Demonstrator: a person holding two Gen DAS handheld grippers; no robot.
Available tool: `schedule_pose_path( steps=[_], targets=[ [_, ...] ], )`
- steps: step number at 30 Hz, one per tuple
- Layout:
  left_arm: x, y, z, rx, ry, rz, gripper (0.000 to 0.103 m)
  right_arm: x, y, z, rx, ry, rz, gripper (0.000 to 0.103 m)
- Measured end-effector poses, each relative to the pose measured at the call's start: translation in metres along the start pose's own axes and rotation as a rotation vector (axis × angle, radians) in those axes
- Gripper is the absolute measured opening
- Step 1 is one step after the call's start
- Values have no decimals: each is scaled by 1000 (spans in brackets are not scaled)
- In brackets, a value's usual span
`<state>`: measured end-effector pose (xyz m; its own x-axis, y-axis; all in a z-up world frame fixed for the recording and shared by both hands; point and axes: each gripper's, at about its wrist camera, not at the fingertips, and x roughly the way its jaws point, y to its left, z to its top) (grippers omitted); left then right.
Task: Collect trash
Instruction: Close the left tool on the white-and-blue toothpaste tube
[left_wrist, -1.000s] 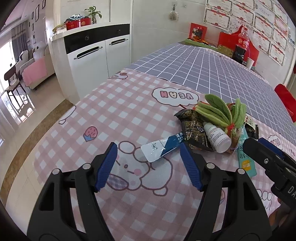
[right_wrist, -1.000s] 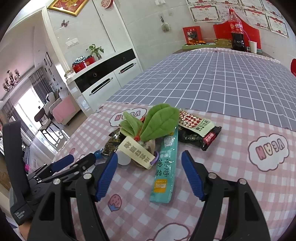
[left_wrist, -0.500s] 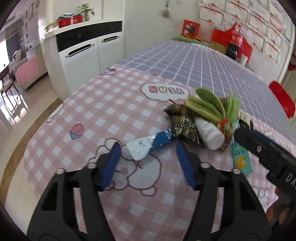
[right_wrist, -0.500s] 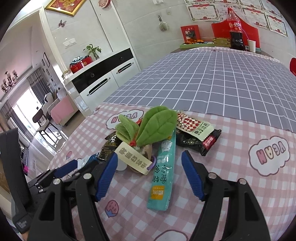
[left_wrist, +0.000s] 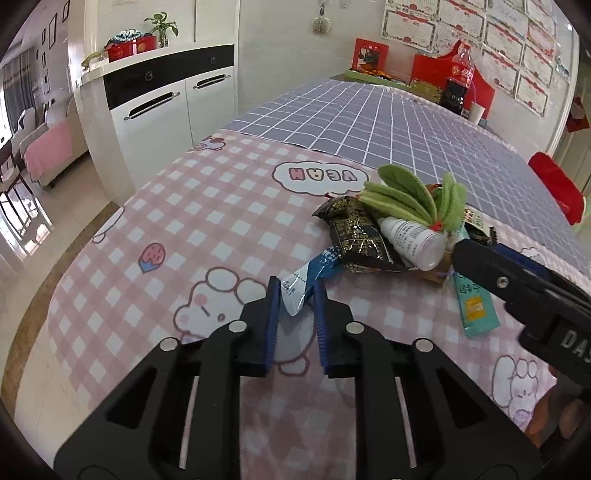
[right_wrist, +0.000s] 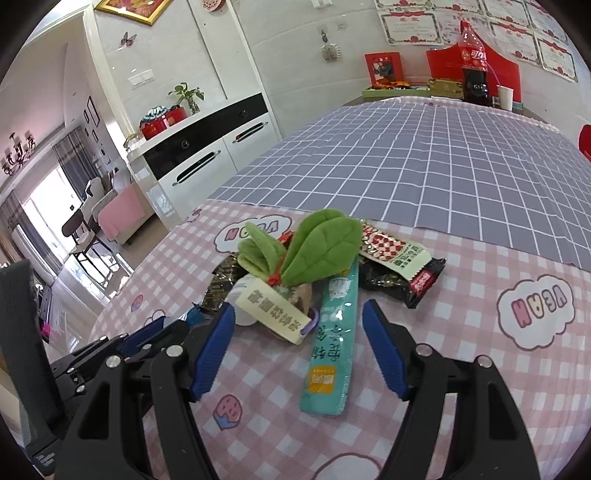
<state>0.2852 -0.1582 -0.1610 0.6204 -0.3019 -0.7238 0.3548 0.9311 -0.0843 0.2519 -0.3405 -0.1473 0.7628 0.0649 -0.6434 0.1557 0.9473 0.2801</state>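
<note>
A pile of trash lies on the pink checked tablecloth (left_wrist: 207, 229). My left gripper (left_wrist: 295, 295) is shut on the white end of a blue-and-white sachet (left_wrist: 314, 271). Beside it lie a dark snack wrapper (left_wrist: 356, 236), a white bottle (left_wrist: 413, 238), a green plush plant (left_wrist: 410, 201) and a teal packet (left_wrist: 474, 302). My right gripper (right_wrist: 299, 334) is open, its jaws on either side of the teal packet (right_wrist: 332, 350). A tagged plush plant (right_wrist: 314, 251) and a red-and-black wrapper (right_wrist: 402, 266) lie beyond it.
A grey grid cloth (right_wrist: 424, 166) covers the far half of the table. A cola bottle (right_wrist: 474, 62), a paper cup (right_wrist: 504, 96) and red boxes stand at the far end. A white cabinet (left_wrist: 162, 99) stands left of the table. The table edge drops to the floor at left.
My left gripper moved forward and its jaws closed on the sachet's white end. My right gripper stayed open and shifted slightly toward the pile.
</note>
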Motion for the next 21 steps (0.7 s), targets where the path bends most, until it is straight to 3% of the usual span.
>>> schedule_pose_path(
  steps=[9, 16, 21],
  targets=[
    [-26, 30, -9, -108, -24, -20, 15, -1, 18, -3, -35, -9, 6, 70],
    [-38, 54, -17, -208, -41, 17, 15, -3, 40, -3, -92, -30, 34, 68],
    [-28, 58, -22, -228, 6, -49, 19, 8, 58, -3, -140, -1, 59, 62]
  ],
)
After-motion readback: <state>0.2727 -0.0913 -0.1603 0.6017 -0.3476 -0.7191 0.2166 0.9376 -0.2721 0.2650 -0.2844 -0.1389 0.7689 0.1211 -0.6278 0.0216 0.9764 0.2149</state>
